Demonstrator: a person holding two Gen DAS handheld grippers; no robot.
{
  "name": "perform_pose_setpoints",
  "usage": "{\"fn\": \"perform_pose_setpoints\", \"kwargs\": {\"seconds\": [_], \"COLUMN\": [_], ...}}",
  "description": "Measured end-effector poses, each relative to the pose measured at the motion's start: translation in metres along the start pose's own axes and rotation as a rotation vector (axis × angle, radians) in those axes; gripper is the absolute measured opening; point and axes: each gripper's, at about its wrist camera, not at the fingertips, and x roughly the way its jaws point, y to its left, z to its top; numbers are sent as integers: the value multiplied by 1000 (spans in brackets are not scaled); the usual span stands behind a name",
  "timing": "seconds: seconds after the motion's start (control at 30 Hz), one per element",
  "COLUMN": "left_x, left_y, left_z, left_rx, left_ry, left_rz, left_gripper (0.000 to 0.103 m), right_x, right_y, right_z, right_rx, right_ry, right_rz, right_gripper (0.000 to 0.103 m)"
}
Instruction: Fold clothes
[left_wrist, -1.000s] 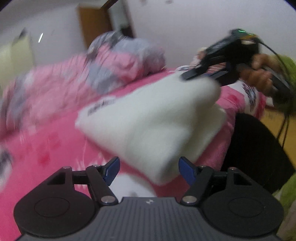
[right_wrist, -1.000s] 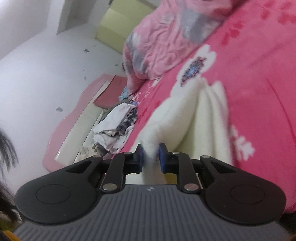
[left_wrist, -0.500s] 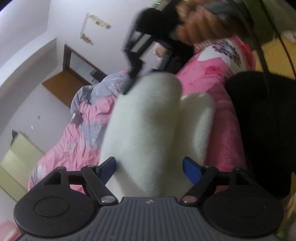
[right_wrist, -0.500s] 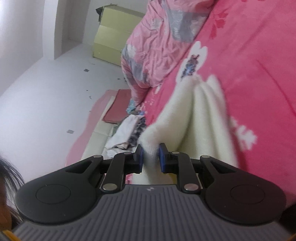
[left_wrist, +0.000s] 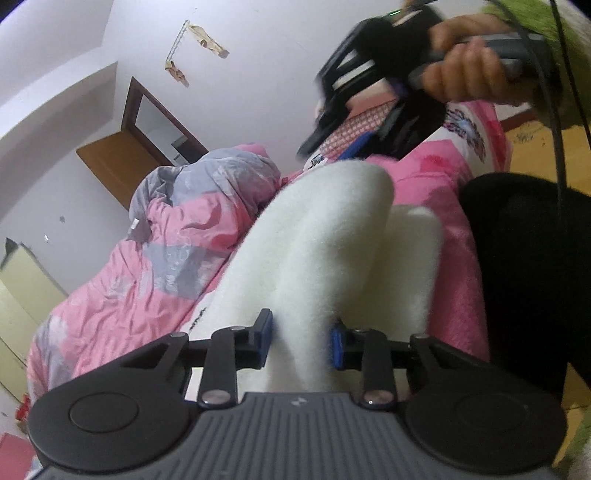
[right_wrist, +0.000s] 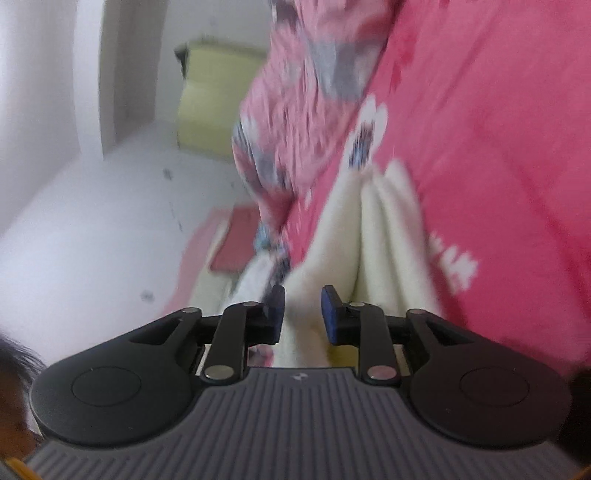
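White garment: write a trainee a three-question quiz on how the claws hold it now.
1. Multiple choice: what lies beneath the white garment? A wooden table; B pink bedspread; C tiled floor.
2. True or false: the left claw is wide open and clear of the garment.
3. Fill in: the garment's other end sits between the pads of the ___ claw.

Key: 1 B. 2 False; the left claw is closed on the fabric. 3 Right; the right claw has fabric filling its gap.
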Motion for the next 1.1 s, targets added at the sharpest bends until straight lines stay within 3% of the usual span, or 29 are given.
{"fn": "perform_pose_setpoints", "kwargs": {"seconds": [0.1, 0.2, 0.37, 0.43, 0.47, 0.5, 0.57, 0.77, 0.9, 1.1], "left_x": [-3, -5, -7, -7, -8, -9, -10, -16, -10, -3], "left_y": [1, 1, 3, 5, 7, 9, 13, 26, 25, 26], "left_z": [0, -1, -3, -4, -4, -4, -4, -3, -2, -1], "left_rx": [-8, -1, -1, -7, -22, -41, -79, -194, -200, -218], "left_ry": [-5, -10, -16, -19, -23, -26, -34, -56, -61, -48], "left_rz": [-13, -15, -23, -25, -34, -46, -69, -141, -156, -182], "left_gripper": [31, 31, 25, 22, 21, 20, 17, 17, 17, 18], "right_x": [-30, -34, 2, 17, 22, 26, 28, 6, 4, 5], "right_y": [7, 10, -8, -12, -12, -11, -6, 37, 15, 28], "right_z": [-15, -38, -64, -64, -63, -63, -63, -71, -72, -62], "right_rx": [-40, -37, 69, 87, 80, 59, 17, -226, -195, -252], "right_ry": [-62, -13, 62, 48, 35, 23, 0, -44, -41, -63], "right_rz": [-13, -2, -12, -23, -33, -50, -66, -74, -124, -115], "right_gripper": [38, 52, 55, 48, 41, 21, 13, 10, 10, 10]}}
